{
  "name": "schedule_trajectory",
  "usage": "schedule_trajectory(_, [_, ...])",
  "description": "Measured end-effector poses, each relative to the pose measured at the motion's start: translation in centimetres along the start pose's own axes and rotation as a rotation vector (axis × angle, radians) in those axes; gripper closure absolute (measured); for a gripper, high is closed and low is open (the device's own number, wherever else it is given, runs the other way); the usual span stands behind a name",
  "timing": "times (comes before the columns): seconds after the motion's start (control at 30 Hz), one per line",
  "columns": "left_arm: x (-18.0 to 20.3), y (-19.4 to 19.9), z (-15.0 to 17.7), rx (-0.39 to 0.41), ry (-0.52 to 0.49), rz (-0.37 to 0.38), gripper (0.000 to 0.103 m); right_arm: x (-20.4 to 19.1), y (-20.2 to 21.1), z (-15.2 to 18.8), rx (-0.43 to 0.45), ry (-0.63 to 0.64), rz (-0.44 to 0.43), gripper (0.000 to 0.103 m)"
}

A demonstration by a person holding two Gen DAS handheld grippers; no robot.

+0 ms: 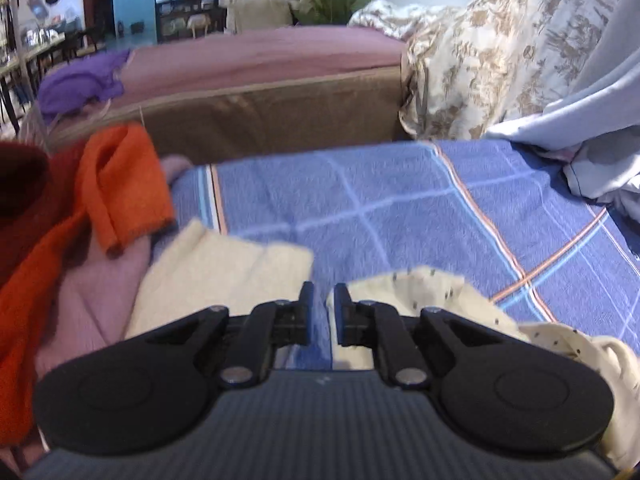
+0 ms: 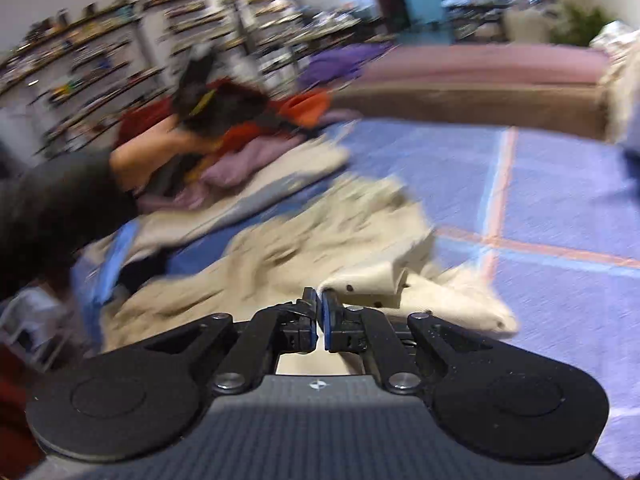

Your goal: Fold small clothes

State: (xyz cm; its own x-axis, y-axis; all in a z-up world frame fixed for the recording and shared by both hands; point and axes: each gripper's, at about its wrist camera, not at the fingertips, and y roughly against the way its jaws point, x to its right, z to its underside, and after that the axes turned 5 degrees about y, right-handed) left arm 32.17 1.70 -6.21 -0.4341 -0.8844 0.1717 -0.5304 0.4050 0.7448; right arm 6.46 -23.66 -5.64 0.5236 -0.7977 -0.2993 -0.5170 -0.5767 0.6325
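Cream garment [image 2: 312, 224], dotted with small dark specks, lies rumpled on the blue checked blanket [image 2: 560, 184] that covers the bed. In the right wrist view the right gripper [image 2: 319, 300] has its fingers [image 2: 309, 312] drawn almost together, with only a thin slit between the blue pads; a folded edge of the garment sits right at the tips, but whether cloth is pinched there cannot be told. That view is streaked with blur.

In the left wrist view the left gripper [image 1: 323, 300] shows a narrow gap between its fingers [image 1: 306, 308]; blue blanket is visible through the gap and no cloth is seen between the pads. The garment [image 1: 440, 296] lies just to the right of the tips and runs under the right finger. A plain cream cloth [image 1: 224, 268] lies just to the left. Farther left is a pile with an orange cloth [image 1: 120, 184] on a pink cloth [image 1: 92, 300].

In the right wrist view a person's dark sleeve [image 2: 52, 208] reaches toward that pile.
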Motion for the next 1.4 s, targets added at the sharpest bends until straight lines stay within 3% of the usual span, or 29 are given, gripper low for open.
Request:
schedule_trajectory(0.07, [-0.9, -0.1, 1.7, -0.043, 0.016, 0.025, 0.086, -2.9, -3.3, 3.1, -0.127, 0.011, -0.066, 0.082])
schedule_trajectory(0.1, [-0.7, 0.0, 2.3, -0.047, -0.001, 0.019, 0.074, -4.3, -4.6, 4.3, -0.178, 0.033, -0.045, 0.082])
schedule_trajectory(0.13, [-0.3, 0.3, 2.9, -0.040, -0.032, 0.010, 0.054, -5.1, -4.9, 4.9, -0.181, 0.055, 0.006, 0.082])
schedule_trajectory(0.17, [0.4, 0.6, 3.2, -0.030, -0.068, -0.001, 0.043, -5.3, -4.6, 5.2, -0.158, 0.057, 0.062, 0.076])
schedule_trajectory(0.2, [1.1, 0.7, 3.5, -0.018, -0.105, -0.009, 0.021, -4.5, -4.2, 5.0, -0.120, 0.020, 0.112, 0.071])
schedule_trajectory(0.23, [2.0, 1.0, 3.8, 0.000, -0.144, -0.012, 0.009, -3.6, -3.3, 4.7, -0.078, -0.031, 0.144, 0.067])
schedule_trajectory(0.3, [3.5, 1.1, 3.7, 0.024, -0.206, 0.003, 0.008, -1.2, -0.4, 3.1, 0.051, -0.105, 0.197, 0.061])
schedule_trajectory(0.37, [4.5, 0.4, 3.1, 0.023, -0.229, 0.029, 0.008, -0.5, -0.1, 2.6, 0.060, -0.121, 0.234, 0.032])
schedule_trajectory(0.4, [4.9, -0.1, 2.7, 0.025, -0.234, 0.039, 0.008, 0.6, 0.5, 2.1, 0.064, -0.164, 0.296, 0.027])
schedule_trajectory(0.47, [5.3, -1.3, 2.0, 0.021, -0.247, 0.044, 0.008, 3.6, 0.9, 2.2, 0.075, -0.294, 0.344, 0.026])
schedule_trajectory(0.5, [5.4, -2.1, 1.7, 0.013, -0.259, 0.047, 0.009, 5.4, 0.7, 2.6, 0.076, -0.378, 0.331, 0.028])
schedule_trajectory(0.57, [5.5, -3.7, 1.1, -0.016, -0.295, 0.059, 0.012, 8.2, -0.3, 3.7, 0.070, -0.510, 0.293, 0.042])
schedule_trajectory(0.73, [5.8, -6.7, -0.5, -0.071, -0.400, 0.068, 0.026, 10.1, -4.4, 5.4, 0.002, -0.599, 0.286, 0.046])
schedule_trajectory(0.87, [5.2, -9.6, -1.1, -0.162, -0.413, 0.097, 0.034, 11.1, -4.6, 7.0, 0.065, -0.717, 0.230, 0.049])
schedule_trajectory(1.0, [4.7, -11.3, -0.7, -0.188, -0.396, 0.151, 0.053, 11.4, -3.9, 8.2, 0.105, -0.811, 0.185, 0.055])
schedule_trajectory(1.07, [4.9, -11.3, -0.3, -0.160, -0.414, 0.133, 0.067, 11.2, -4.2, 8.5, 0.099, -0.810, 0.154, 0.071])
schedule_trajectory(1.1, [4.9, -11.3, -0.3, -0.152, -0.409, 0.134, 0.090, 11.0, -4.3, 8.5, 0.094, -0.799, 0.152, 0.078])
schedule_trajectory(1.13, [5.0, -11.2, -0.3, -0.155, -0.393, 0.141, 0.102, 10.9, -4.4, 8.5, 0.091, -0.792, 0.158, 0.092])
schedule_trajectory(1.17, [5.1, -11.0, -0.3, -0.149, -0.387, 0.134, 0.102, 10.8, -4.5, 8.3, 0.088, -0.784, 0.169, 0.099])
schedule_trajectory(1.27, [5.7, -10.0, -0.6, -0.107, -0.408, 0.125, 0.103, 10.8, -3.3, 7.4, 0.124, -0.758, 0.214, 0.100])
schedule_trajectory(1.4, [5.1, -8.3, -3.2, -0.025, -0.277, 0.142, 0.102, 12.6, 0.5, 2.7, 0.194, -0.607, 0.381, 0.101])
